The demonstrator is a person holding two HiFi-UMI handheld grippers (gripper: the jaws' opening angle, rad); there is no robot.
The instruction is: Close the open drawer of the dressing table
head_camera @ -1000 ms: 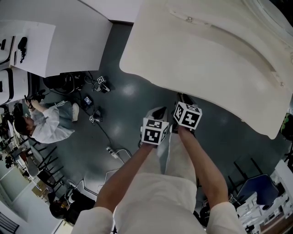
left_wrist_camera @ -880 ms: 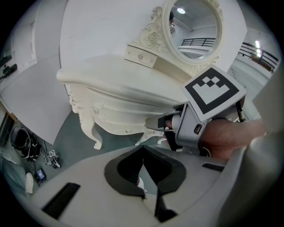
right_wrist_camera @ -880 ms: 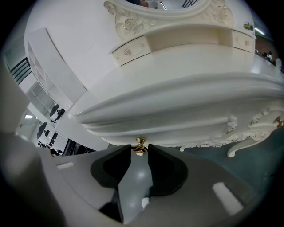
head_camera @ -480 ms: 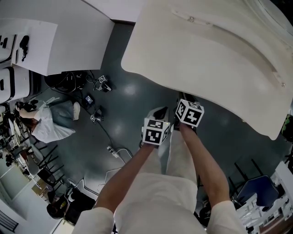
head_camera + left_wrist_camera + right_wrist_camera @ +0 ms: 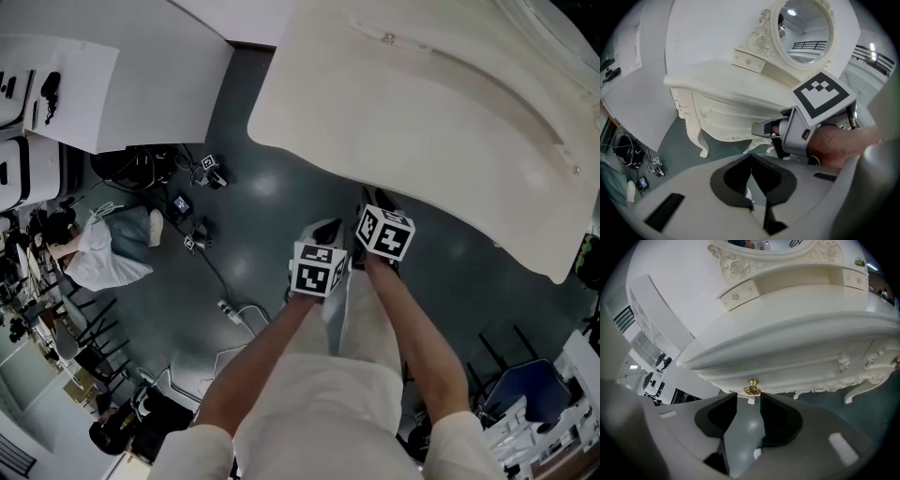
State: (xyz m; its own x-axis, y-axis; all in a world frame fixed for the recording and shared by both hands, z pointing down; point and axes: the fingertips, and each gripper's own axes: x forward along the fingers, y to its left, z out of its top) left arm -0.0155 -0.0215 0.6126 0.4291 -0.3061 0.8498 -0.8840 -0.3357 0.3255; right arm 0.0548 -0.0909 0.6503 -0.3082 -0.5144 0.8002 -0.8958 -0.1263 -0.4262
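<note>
No legible words, numbers or brand names anywhere. Marker cubes [image 5: 319, 269] carry black-and-white square patterns only, no letters.

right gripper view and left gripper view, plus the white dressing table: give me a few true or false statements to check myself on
1. The left gripper has its jaws shut with nothing in them. True.
2. The right gripper is clamped on the small brass drawer knob. False: its jaws stand apart and have just been opening. The knob sits just ahead of the tips, ungripped, and nothing is between them.
3. The white carved dressing table carries an oval mirror. True.
4. The floor around the table is pale wood. False: it is dark grey-green and smooth.
</note>
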